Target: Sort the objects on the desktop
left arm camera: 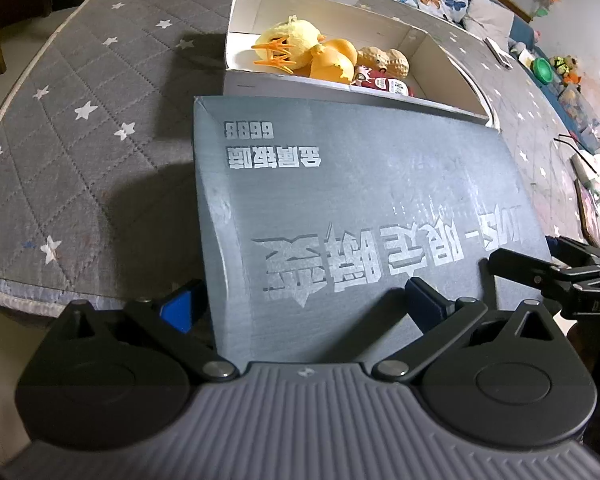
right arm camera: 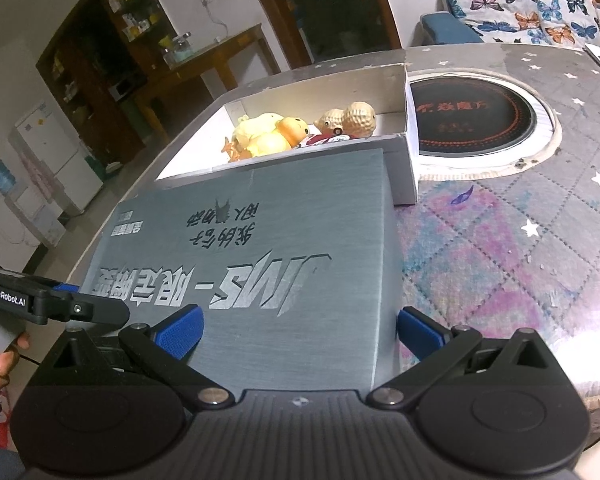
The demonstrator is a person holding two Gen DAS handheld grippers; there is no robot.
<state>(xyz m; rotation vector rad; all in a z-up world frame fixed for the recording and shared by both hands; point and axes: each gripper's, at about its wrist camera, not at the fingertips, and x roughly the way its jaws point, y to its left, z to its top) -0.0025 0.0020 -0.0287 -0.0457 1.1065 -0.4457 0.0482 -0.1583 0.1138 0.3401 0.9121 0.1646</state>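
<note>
A: Grippers, quick. Left?

B: Left gripper [left arm camera: 300, 300] straddles the near left corner of the grey lid [left arm camera: 356, 208]. One blue pad [left arm camera: 178, 307] is outside the lid's left edge, the other sits on the printed top. Can't tell whether it's clamped or just spread around the corner.

A: Right?

B: Same story. Right gripper [right arm camera: 300, 332] straddles the lid's [right arm camera: 260, 264] near right corner, left pad [right arm camera: 180, 330] on the top face, right pad just off the right edge. Grip can't be told either.

A: Where's the lid relative to the box?

B: Tilted, far edge laid over the near wall of the white box [left arm camera: 244, 84], so the box's near part is covered and the far part is open. In the open part: yellow plush chick [left arm camera: 288, 42], orange shell pieces [left arm camera: 334, 62], peanut toy [left arm camera: 384, 62] and a red item beside it.

A: Room around it?

B: Box sits on the quilted star cloth [left arm camera: 84, 120] of a round table. Left of box and lid is bare cloth out to the rounded table edge. On the right, the box's right wall [right arm camera: 410, 136] sits just beside the rim of the inset round cooktop [right arm camera: 476, 116]; bare stained cloth lies right of the lid.
</note>
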